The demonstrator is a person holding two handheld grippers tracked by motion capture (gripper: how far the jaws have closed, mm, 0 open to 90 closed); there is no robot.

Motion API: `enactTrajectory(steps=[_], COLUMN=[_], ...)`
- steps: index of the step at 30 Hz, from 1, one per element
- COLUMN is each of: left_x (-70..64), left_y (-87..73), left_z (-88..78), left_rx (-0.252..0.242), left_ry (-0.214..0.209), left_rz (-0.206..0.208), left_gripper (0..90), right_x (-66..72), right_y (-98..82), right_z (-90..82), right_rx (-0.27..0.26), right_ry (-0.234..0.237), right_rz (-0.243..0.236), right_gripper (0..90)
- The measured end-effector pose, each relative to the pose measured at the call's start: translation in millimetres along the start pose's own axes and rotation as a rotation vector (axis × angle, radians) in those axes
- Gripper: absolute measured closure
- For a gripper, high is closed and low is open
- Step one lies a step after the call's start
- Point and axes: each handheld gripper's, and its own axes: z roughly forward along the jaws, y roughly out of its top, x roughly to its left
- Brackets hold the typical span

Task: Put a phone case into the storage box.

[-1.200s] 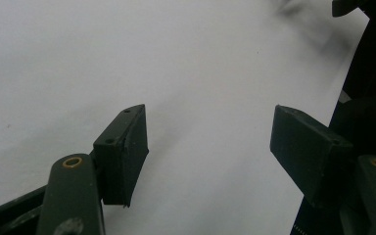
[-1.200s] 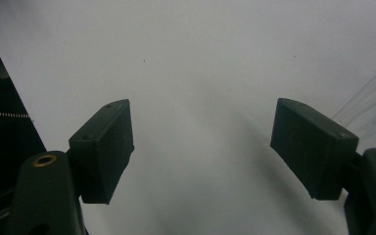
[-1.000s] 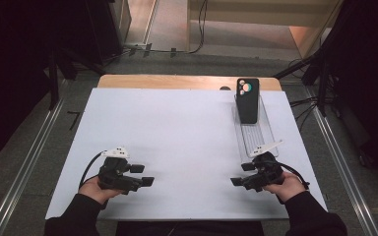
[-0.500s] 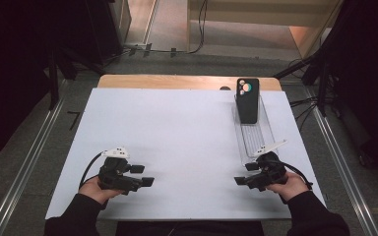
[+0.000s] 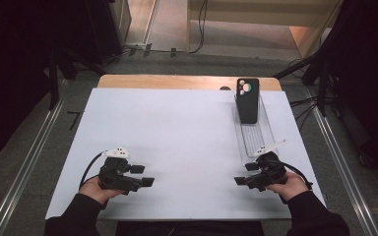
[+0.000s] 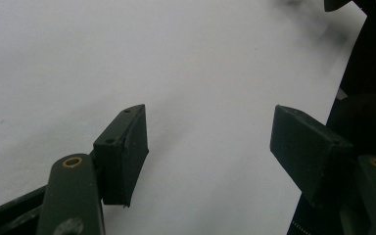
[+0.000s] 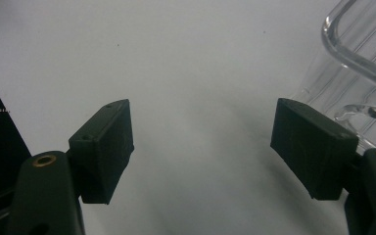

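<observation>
A black phone (image 5: 247,101) with coloured dots by its camera rests at the far end of a long clear plastic tray (image 5: 267,129) on the right side of the white table (image 5: 177,128). My left gripper (image 5: 142,175) sits near the front left, pointing right, jaws open over bare table. My right gripper (image 5: 245,173) is held near the front right, pointing left, just in front of the tray's near end, also open. In the left gripper view the left gripper (image 6: 210,147) has nothing between its pads. In the right gripper view the right gripper (image 7: 200,142) is empty, with the tray's rim (image 7: 357,49) at upper right.
A wooden edge (image 5: 177,81) shows behind the white sheet. Metal rails (image 5: 29,162) run along the floor on both sides. Cables and dark stands (image 5: 305,64) lie beyond the table's far right corner.
</observation>
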Motion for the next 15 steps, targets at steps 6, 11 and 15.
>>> enactTrajectory(steps=[6,11,15], left_x=[0.0,0.1,0.3], left_y=[0.0,-0.1,-0.1], left_z=[0.2,0.0,0.0], left_rx=[0.003,0.003,0.003], left_ry=[-0.001,0.000,0.000], left_rz=[0.003,0.000,0.000], left_gripper=[30.2,30.2,30.2], right_x=[0.0,-0.1,0.1], right_y=[0.0,-0.2,-0.2], right_z=[0.1,0.1,0.1], right_rx=[0.000,0.000,0.003], right_ry=[-0.001,-0.002,-0.002], right_rz=[-0.002,-0.004,0.002], right_gripper=[21.9,21.9,21.9])
